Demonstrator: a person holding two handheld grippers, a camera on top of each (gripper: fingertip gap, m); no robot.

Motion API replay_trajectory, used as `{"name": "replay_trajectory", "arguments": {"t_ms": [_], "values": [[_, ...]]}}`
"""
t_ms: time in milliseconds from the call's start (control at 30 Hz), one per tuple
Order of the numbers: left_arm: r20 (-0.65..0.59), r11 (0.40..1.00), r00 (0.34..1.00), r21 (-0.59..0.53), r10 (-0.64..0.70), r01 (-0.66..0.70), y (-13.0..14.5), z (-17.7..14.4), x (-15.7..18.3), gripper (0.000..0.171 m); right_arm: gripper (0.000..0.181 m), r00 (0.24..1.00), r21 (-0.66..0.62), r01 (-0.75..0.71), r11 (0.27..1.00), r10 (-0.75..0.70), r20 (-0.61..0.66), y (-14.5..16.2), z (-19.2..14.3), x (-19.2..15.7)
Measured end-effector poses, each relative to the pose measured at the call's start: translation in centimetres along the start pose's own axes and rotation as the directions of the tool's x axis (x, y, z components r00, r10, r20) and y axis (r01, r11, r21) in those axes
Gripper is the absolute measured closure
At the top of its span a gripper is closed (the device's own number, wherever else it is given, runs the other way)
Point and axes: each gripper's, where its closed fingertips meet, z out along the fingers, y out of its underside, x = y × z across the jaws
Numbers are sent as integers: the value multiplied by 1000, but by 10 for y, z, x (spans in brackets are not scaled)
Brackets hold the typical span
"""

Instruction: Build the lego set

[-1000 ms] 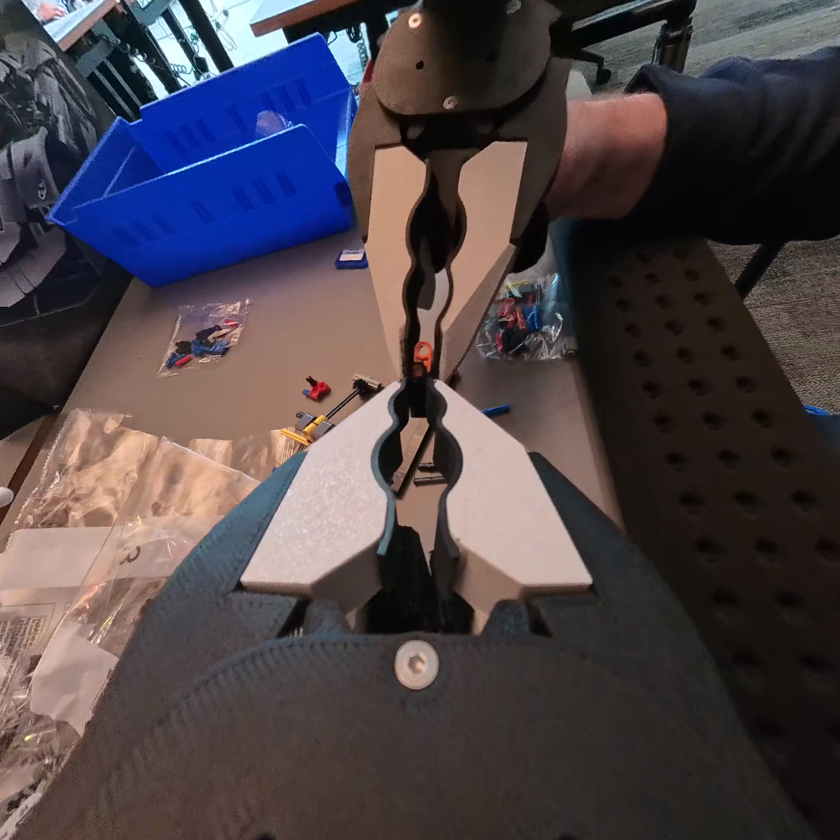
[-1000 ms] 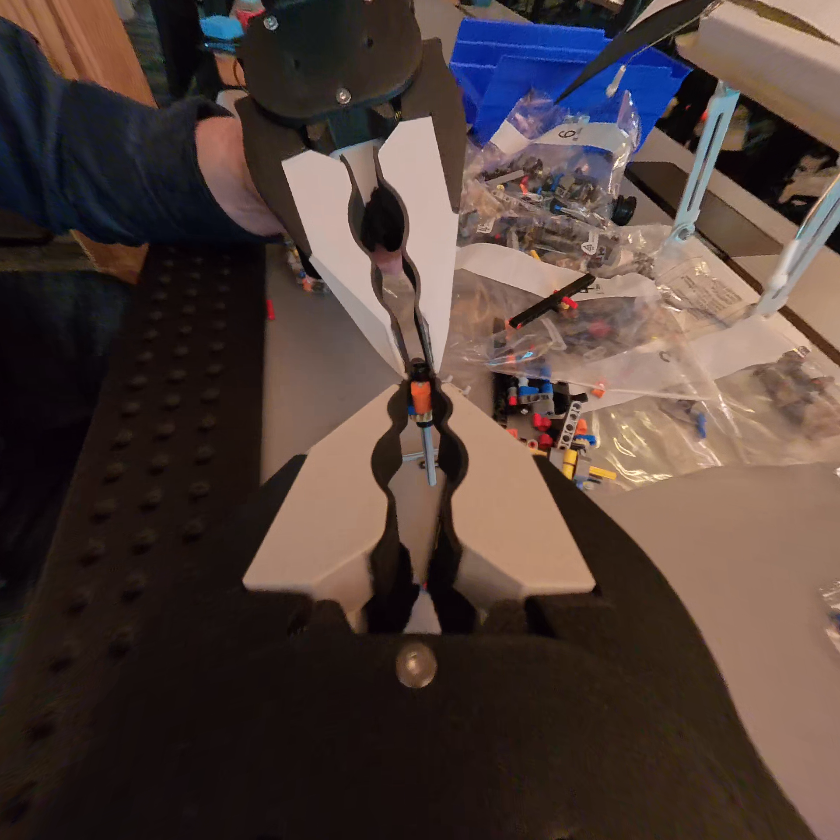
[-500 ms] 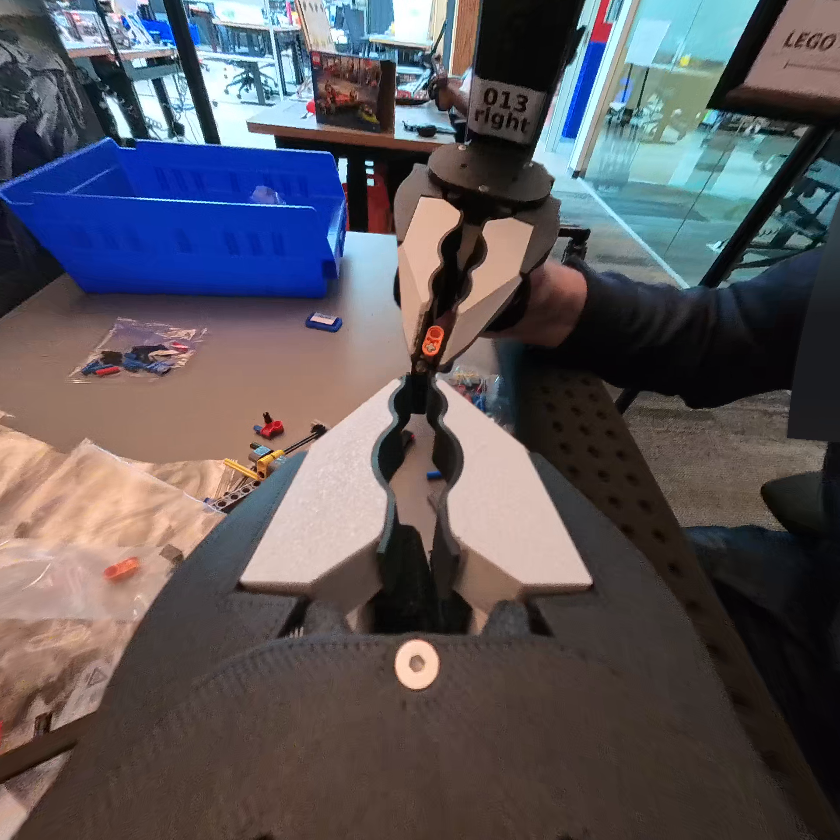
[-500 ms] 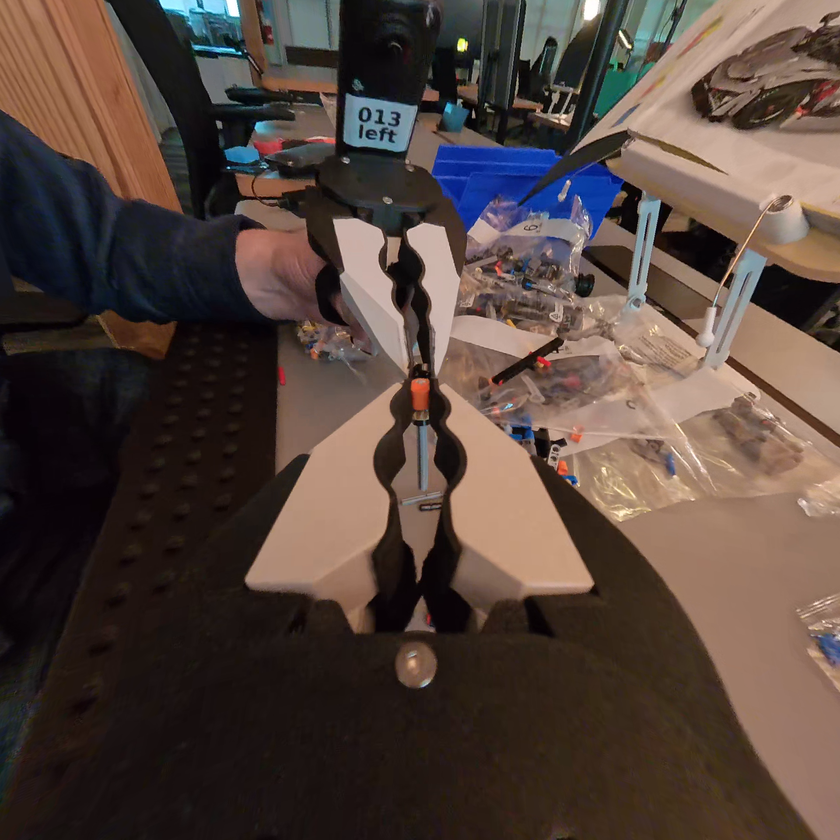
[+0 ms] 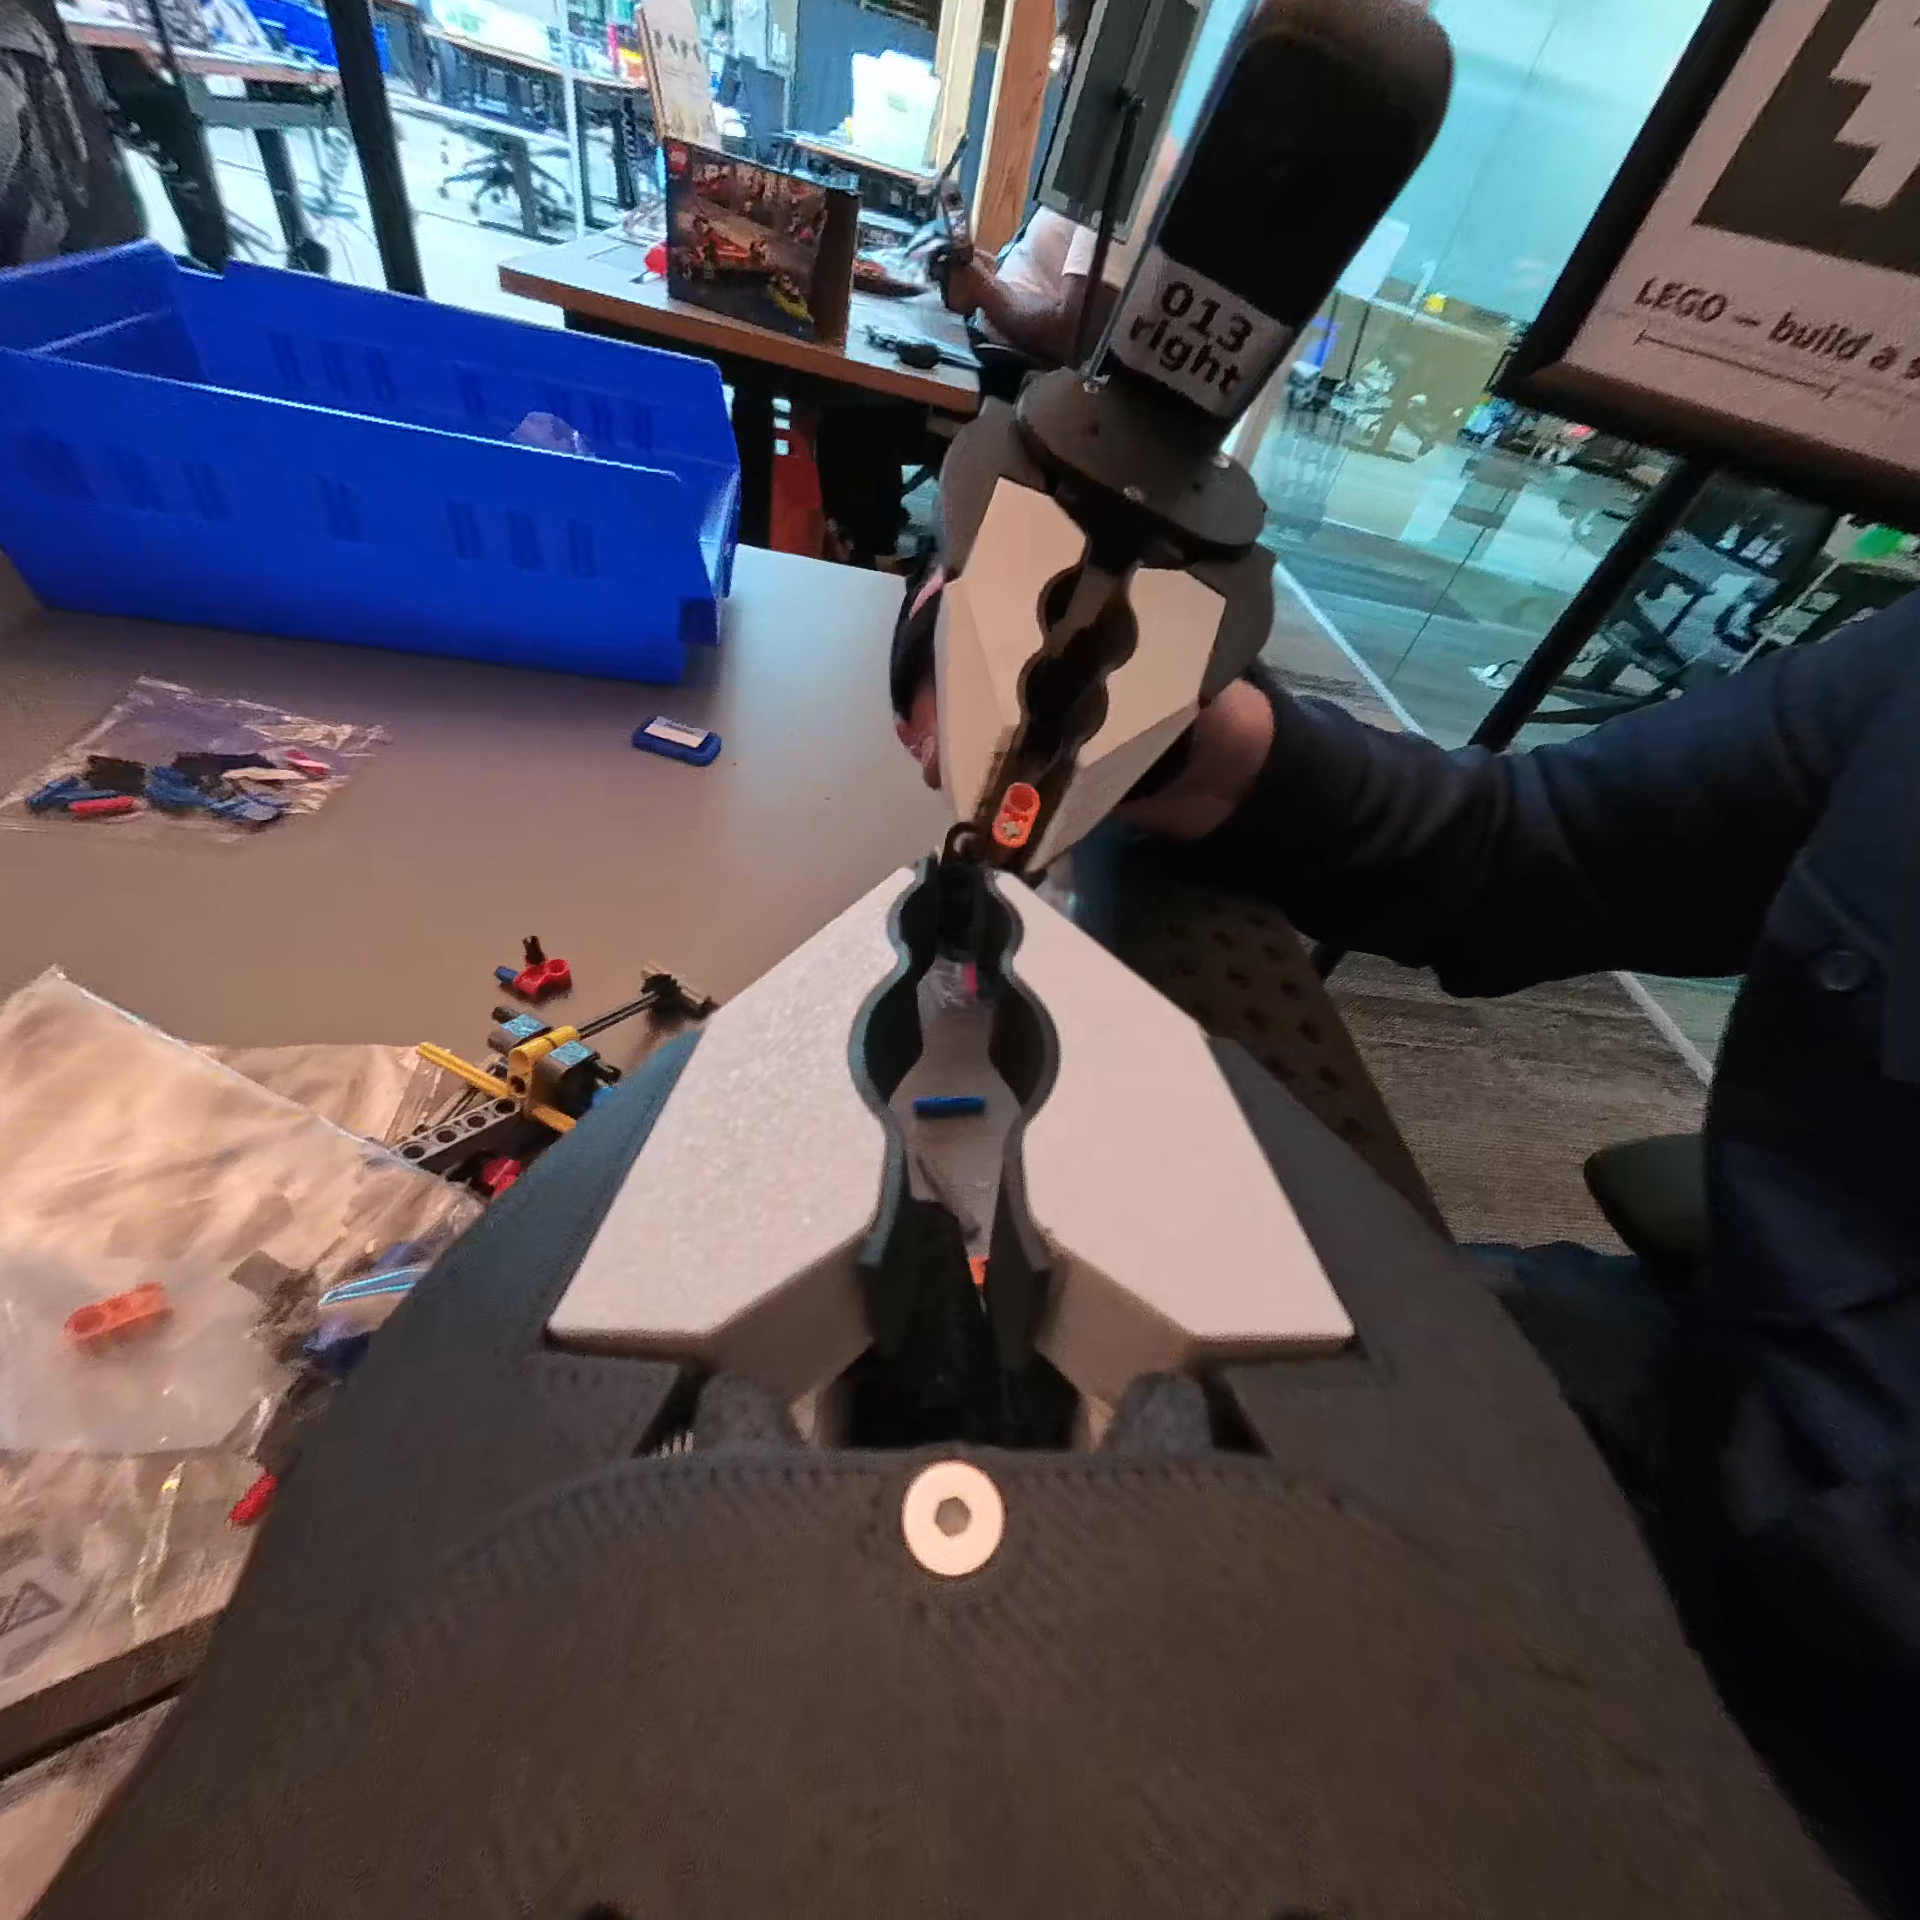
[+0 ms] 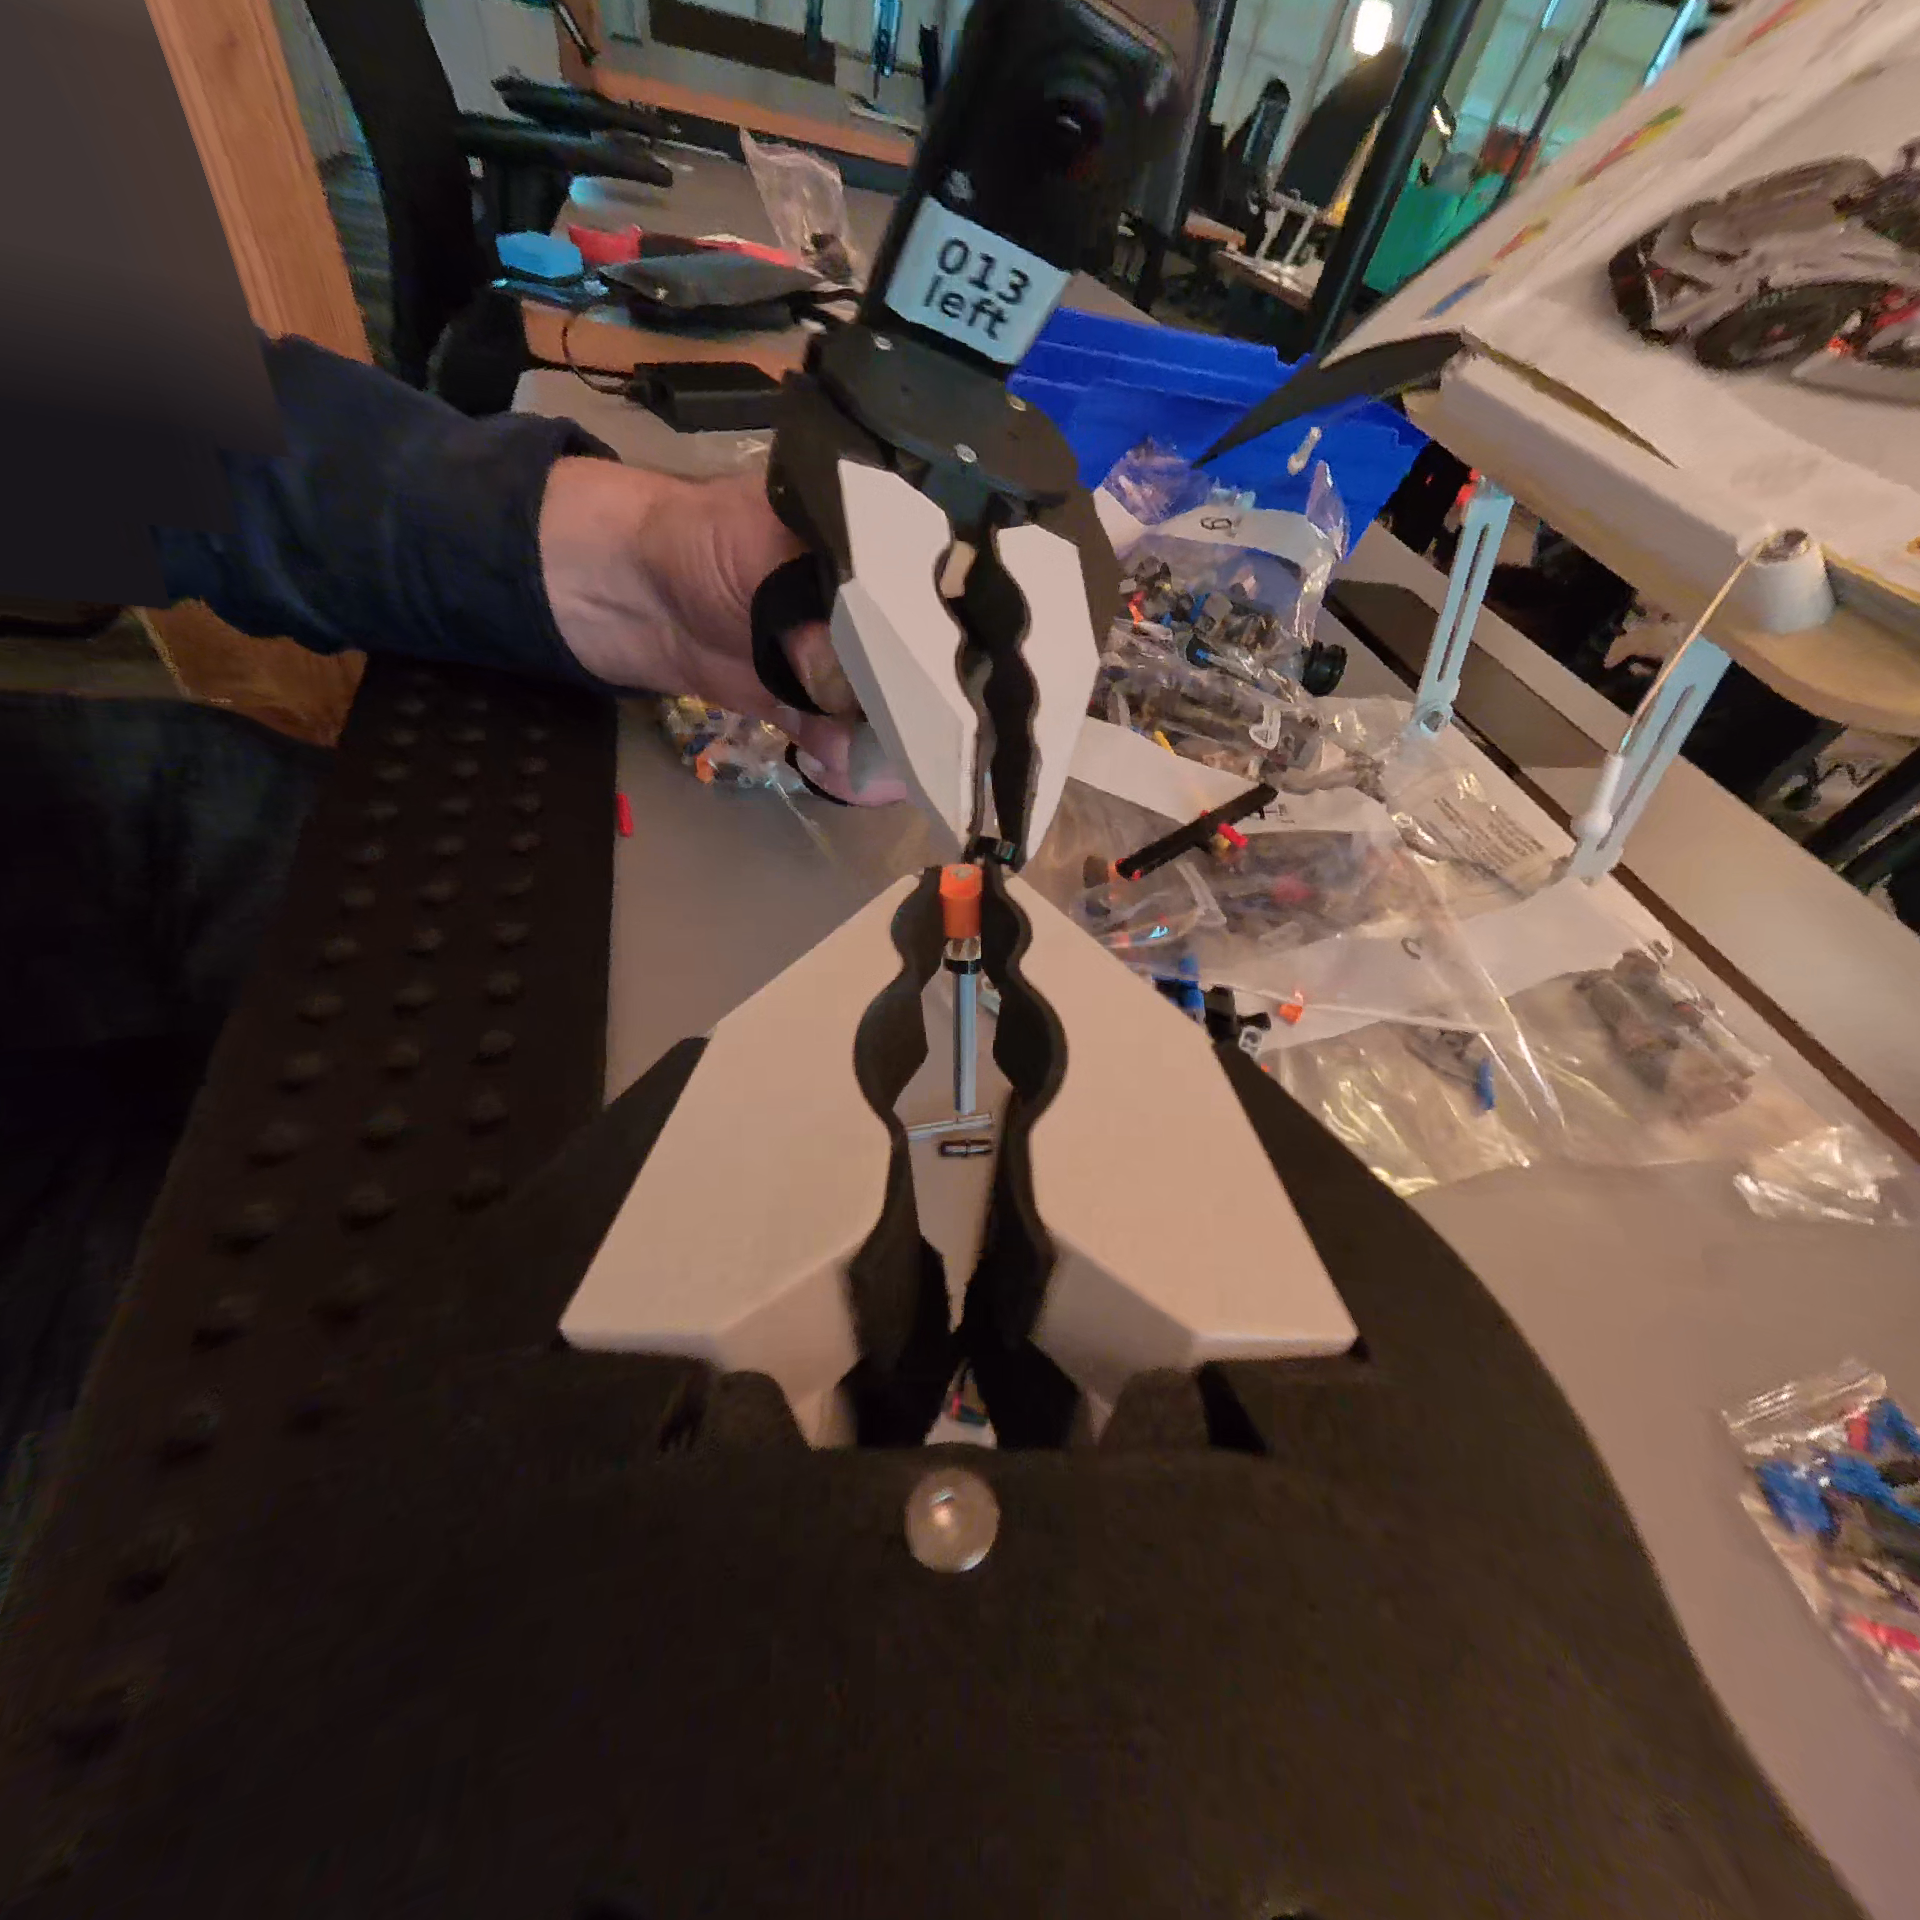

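Observation:
My left gripper (image 5: 957, 881) is shut on a small black piece (image 5: 958, 854) at its tips. My right gripper (image 6: 960, 891) is shut on an orange connector (image 6: 958, 902) with a thin grey axle (image 6: 966, 1029) running back between its fingers. The two grippers meet tip to tip above the table's edge. In the left wrist view the right gripper (image 5: 1000, 836) comes down from above with the orange connector (image 5: 1016, 828) beside the black piece. In the right wrist view the left gripper (image 6: 992, 844) holds the black piece (image 6: 994, 854) just above the orange connector. I cannot tell whether the pieces are joined.
A blue bin (image 5: 364, 488) stands at the back of the grey table (image 5: 468, 862). A partly built assembly (image 5: 540, 1070) and loose parts lie by clear bags (image 5: 156, 1195). More bags (image 6: 1226, 644) and an instruction booklet on a stand (image 6: 1662, 312) are nearby. A black dotted mat (image 6: 364, 987) lies beside the table. The tips of both grippers are at nearly the same place.
Both grippers have tilted up from facing the table, staying tip to tip. The right gripper now stands more upright and a little farther right in the left wrist view.

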Motion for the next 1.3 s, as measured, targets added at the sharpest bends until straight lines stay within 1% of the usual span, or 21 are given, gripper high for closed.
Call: {"name": "replay_trajectory", "arguments": {"t_ms": [100, 167, 233, 300, 367, 433, 467, 533, 600, 633, 700, 767, 900, 1033, 1100, 1167, 1200, 1300], "values": [[15, 1000, 1000, -6, 18, -18, -1, 2, -2, 165, 176, 996, 26, -85, 996, 84, 31, 1, -1, 5], [34, 1000, 999, 3, 29, -29, -3, 0, -5, 164, 176, 993, 42, -114, 993, 113, 13, 2, -3, 11], [58, 1000, 998, -6, 30, -30, -1, -7, -10, 153, 176, 988, 111, -156, 981, 155, 23, -7, -12, 16], [21, 1000, 1000, 28, 12, -13, -6, -7, -6, 146, 176, 983, 133, -180, 975, 175, 52, -10, -12, 14], [36, 999, 999, -17, 37, -36, 0, 2, -5, 133, 176, 979, 146, -194, 970, 183, 84, -12, -9, 11], [-1, 998, 999, -45, 49, -49, 5, 12, 4, 126, 176, 975, 186, -211, 960, 193, 112, -18, -12, 10], [-5, 998, 998, -44, 55, -55, 6, 15, 5, 128, 176, 974, 187, -210, 960, 189, 121, -19, -11, 8], [-5, 998, 998, -24, 65, -65, 4, 19, 5, 146, 176, 978, 168, -185, 968, 165, 129, -18, -7, 3], [-35, 999, 998, -14, 45, -46, 4, 21, 8, 151, 176, 982, 151, -158, 976, 140, 128, -17, -4, -1], [-53, 999, 997, -8, 50, -50, 3, 22, 12, 160, 176, 984, 152, -148, 977, 131, 120, -17, -5, 0], [-36, 997, 997, -22, 68, -69, 4, 22, 12, 161, 176, 984, 147, -145, 978, 127, 121, -16, -6, -1], [-3, 994, 995, -47, 102, -102, 6, 22, 9, 162, 176, 991, 128, -108, 986, 97, 91, -14, -5, 0], [29, 992, 993, -53, 116, -115, 5, 21, 8, 164, 176, 998, 104, -55, 993, 51, 42, -14, -7, 2], [30, 997, 997, -38, 67, -66, 4, 18, 4, 164, 176, 999, 79, -37, 996, 36, 10, -12, -8, 3], [30, 999, 999, -20, 43, -42, 1, 16, 3, 164, 176, 1000, 74, 1, 997, 0, -20, -14, -10, 3], [29, 999, 999, -16, 28, -28, 3, 15, 0, 164, 176, 998, 42, 42, 998, -39, -54, -11, -8, 4], [24, 1000, 999, -11, 22, -21, 3, 15, 0, 164, 176, 997, 38, 44, 998, -42, -60, -11, -8, 4], [38, 997, 997, -34, 69, -68, 2, 15, 2, 164, 176, 1000, 53, 3, 999, -2, -28, -12, -10, 3]]}}
